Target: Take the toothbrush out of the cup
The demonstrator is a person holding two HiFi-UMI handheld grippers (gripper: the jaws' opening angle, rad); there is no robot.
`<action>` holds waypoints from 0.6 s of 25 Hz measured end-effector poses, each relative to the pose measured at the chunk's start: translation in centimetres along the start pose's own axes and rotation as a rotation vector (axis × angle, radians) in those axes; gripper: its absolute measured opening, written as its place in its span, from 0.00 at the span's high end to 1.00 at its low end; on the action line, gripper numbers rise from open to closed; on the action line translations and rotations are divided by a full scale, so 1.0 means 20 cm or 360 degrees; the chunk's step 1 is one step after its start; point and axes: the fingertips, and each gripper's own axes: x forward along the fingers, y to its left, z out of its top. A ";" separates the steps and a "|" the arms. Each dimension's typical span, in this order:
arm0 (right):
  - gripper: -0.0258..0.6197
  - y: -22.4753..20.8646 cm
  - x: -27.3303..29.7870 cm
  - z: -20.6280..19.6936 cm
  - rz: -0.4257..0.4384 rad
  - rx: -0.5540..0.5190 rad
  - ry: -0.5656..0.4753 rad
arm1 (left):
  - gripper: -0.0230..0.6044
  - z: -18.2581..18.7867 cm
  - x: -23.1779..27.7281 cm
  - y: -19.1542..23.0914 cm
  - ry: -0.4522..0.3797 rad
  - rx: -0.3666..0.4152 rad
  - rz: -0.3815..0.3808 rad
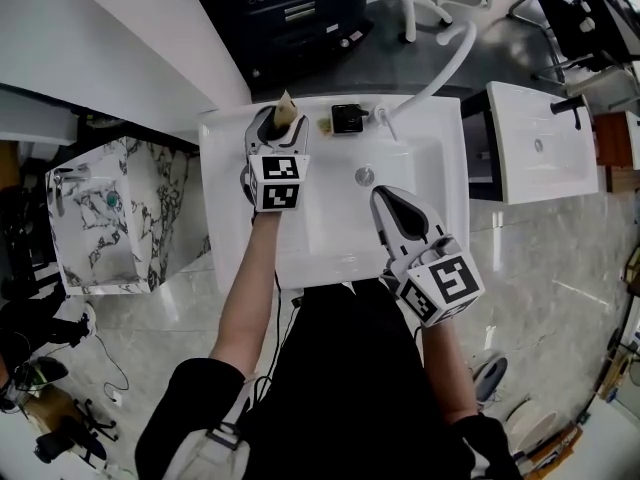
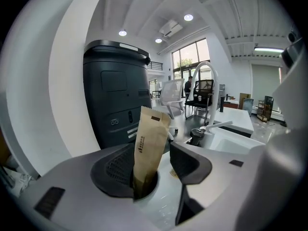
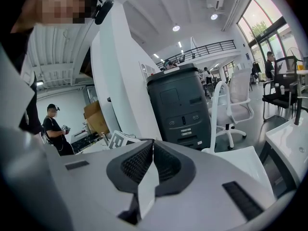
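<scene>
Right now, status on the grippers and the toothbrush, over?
Left gripper open, jaws astride the wrapped toothbrush, not clamped. Toothbrush standing in cup. Right gripper shut, empty. Tap well aside, nothing blocking.

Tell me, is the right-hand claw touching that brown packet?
Apart: the head view shows the right gripper over the basin, well away from the brown packet.

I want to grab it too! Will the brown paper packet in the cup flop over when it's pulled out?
Probably light: the packet looks like thin brown paper. It likely stays fairly stiff, since it stands tall out of the cup without drooping, though its flat top might crease if squeezed. The paper looks matte, so it probably won't slip much.
</scene>
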 end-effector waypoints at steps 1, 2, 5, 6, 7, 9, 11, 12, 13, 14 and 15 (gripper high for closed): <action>0.91 0.00 0.00 0.00 -0.0001 -0.0002 -0.0001 | 0.58 0.00 0.01 0.00 -0.0001 -0.0002 -0.0002; 0.91 0.00 0.00 0.00 -0.0003 -0.0003 -0.0002 | 0.58 0.00 0.01 0.00 -0.0004 -0.0003 -0.0003; 0.91 0.00 -0.01 0.00 -0.0010 -0.0003 -0.0006 | 0.61 0.00 0.01 0.02 -0.0010 -0.0004 0.0000; 0.91 0.00 -0.01 0.00 -0.0011 -0.0002 -0.0008 | 0.62 0.00 0.01 0.02 -0.0011 -0.0004 -0.0001; 0.91 0.00 -0.01 0.01 -0.0013 -0.0002 -0.0009 | 0.63 0.00 0.01 0.02 -0.0011 -0.0004 -0.0004; 0.91 0.00 -0.01 0.01 -0.0018 0.0002 -0.0011 | 0.65 0.00 0.00 0.02 -0.0008 -0.0001 -0.0014; 0.91 0.00 -0.01 0.01 -0.0023 0.0010 -0.0012 | 0.66 0.00 0.00 0.02 -0.0003 0.0002 -0.0020; 0.91 0.00 -0.01 0.01 -0.0020 0.0013 -0.0014 | 0.67 0.00 -0.01 0.02 -0.0003 0.0003 -0.0021; 0.91 0.01 -0.01 0.01 -0.0017 0.0015 -0.0016 | 0.68 0.00 -0.02 0.03 -0.0004 0.0002 -0.0020; 0.91 0.01 -0.01 0.01 -0.0014 0.0016 -0.0017 | 0.71 0.00 -0.02 0.03 -0.0007 0.0000 -0.0019; 0.91 0.02 -0.01 0.01 -0.0009 0.0015 -0.0019 | 0.73 0.01 -0.03 0.03 -0.0009 -0.0002 -0.0018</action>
